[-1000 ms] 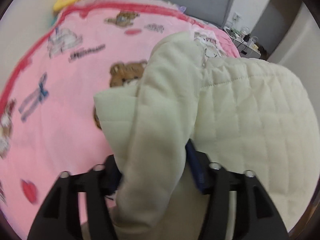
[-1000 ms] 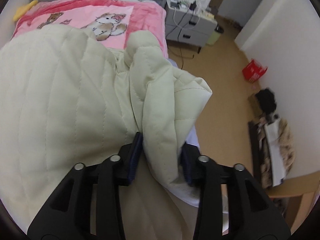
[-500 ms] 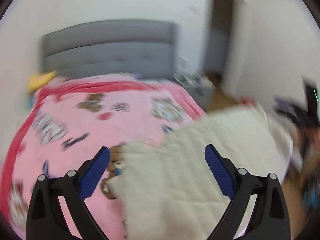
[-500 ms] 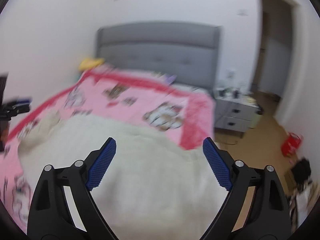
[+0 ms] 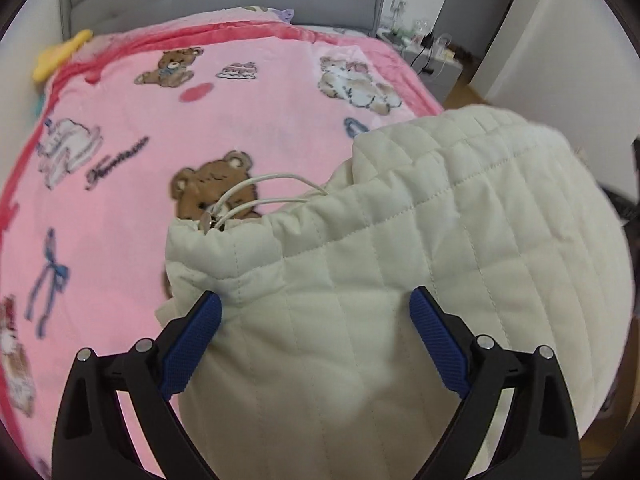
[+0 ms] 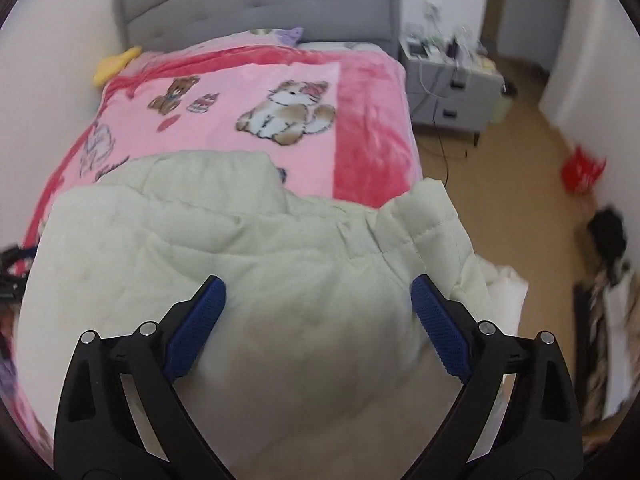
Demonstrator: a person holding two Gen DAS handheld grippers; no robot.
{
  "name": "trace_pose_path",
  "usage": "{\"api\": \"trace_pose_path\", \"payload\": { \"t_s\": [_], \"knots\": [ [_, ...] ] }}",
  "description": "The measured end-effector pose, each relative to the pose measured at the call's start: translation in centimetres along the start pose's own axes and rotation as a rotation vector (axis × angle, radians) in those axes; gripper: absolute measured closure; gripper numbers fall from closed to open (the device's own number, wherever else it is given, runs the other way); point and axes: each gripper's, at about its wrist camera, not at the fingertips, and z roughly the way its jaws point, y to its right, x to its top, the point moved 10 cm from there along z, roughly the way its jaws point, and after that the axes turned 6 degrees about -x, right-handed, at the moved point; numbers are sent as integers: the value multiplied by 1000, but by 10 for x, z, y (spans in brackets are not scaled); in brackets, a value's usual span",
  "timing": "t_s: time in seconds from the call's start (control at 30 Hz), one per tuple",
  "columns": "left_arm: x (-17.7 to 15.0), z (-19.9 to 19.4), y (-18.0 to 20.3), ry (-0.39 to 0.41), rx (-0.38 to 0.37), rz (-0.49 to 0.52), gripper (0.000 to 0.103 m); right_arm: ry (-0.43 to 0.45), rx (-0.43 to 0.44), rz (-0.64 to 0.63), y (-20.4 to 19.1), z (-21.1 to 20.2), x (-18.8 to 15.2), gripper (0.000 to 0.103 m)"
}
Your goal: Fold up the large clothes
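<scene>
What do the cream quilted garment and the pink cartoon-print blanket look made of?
Cream quilted garment: looks like padded woven fabric with a matte finish; stitched grid, puffy panels, drawcord. Pink cartoon-print blanket: probably plush fleece; soft sheen, fuzzy nap. Exact fibres can't be told.

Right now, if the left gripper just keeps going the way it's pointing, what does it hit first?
Probably the cream quilted garment: the left gripper, jaws open, points down onto it. Depth is unclear.

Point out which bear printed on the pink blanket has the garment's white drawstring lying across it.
The brown bear nearest the cream quilted garment: the drawstring loops over its head. The smaller bear near the headboard lies bare.
</scene>
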Motion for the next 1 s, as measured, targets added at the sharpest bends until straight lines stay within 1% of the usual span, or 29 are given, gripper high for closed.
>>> {"api": "trace_pose_path", "payload": {
  "t_s": [0.03,0.1,0.13,0.2,0.27,0.3,0.33,0.37,0.4,0.43,0.47,0.5,0.53,0.57,0.6,0.63,0.67,0.7,0.73,0.77,0.8,0.83,0.9,0.93,1.0],
  "knots": [
    [-3,4,-2,5,-20,-11,9,-7,18,21,1,5,-8,14],
    [-6,11,-6,15,-30,-11,9,-22,61,64,5,11,-15,14],
    [-8,14,-7,25,-39,-19,9,-12,75,86,7,13,-17,14],
    [-11,17,-8,39,-54,-45,9,11,73,101,9,20,-17,14],
    [-14,20,-4,38,-21,-26,9,7,57,92,6,27,-20,14],
    [-14,17,-2,40,7,-1,9,8,51,85,4,26,-18,14],
    [-10,6,2,66,43,44,9,24,61,75,0,18,-12,14],
    [-5,-4,6,98,61,81,9,83,84,59,-3,3,-2,15],
    [-1,-16,12,136,58,120,10,130,99,46,-3,-8,6,15],
    [3,-29,20,180,35,163,10,234,133,18,-6,-31,18,15],
    [9,-48,28,252,17,210,10,317,139,5,-5,-47,27,15],
    [16,-64,31,322,25,232,10,353,139,5,-3,-54,33,16],
    [25,-76,29,373,22,208,10,351,119,30,4,-54,41,27],
    [30,-80,25,383,9,162,10,313,114,67,11,-47,44,41],
    [36,-75,17,352,-20,75,10,254,123,131,18,-34,47,47],
    [37,-66,13,310,-51,16,10,213,118,168,22,-25,46,57],
    [34,-48,5,223,-90,-67,10,169,120,202,24,-14,44,64],
    [29,-33,-3,153,-100,-116,10,151,103,213,25,-9,42,65],
    [22,-16,-12,86,-74,-150,10,124,79,225,26,1,40,67],
    [17,-7,-19,47,-51,-165,10,98,47,237,29,9,37,72],
    [11,3,-23,20,-41,-178,10,72,19,258,32,17,33,74],
    [11,6,-24,18,-36,-180,10,38,4,299,39,27,27,76],
    [9,13,-22,31,-7,-151,9,0,-13,335,49,38,16,77],
    [7,15,-20,30,-4,-144,9,-24,-28,326,49,45,10,77],
    [0,20,-22,30,-29,-162,9,-60,-73,280,50,56,-2,77]
  ]
}}
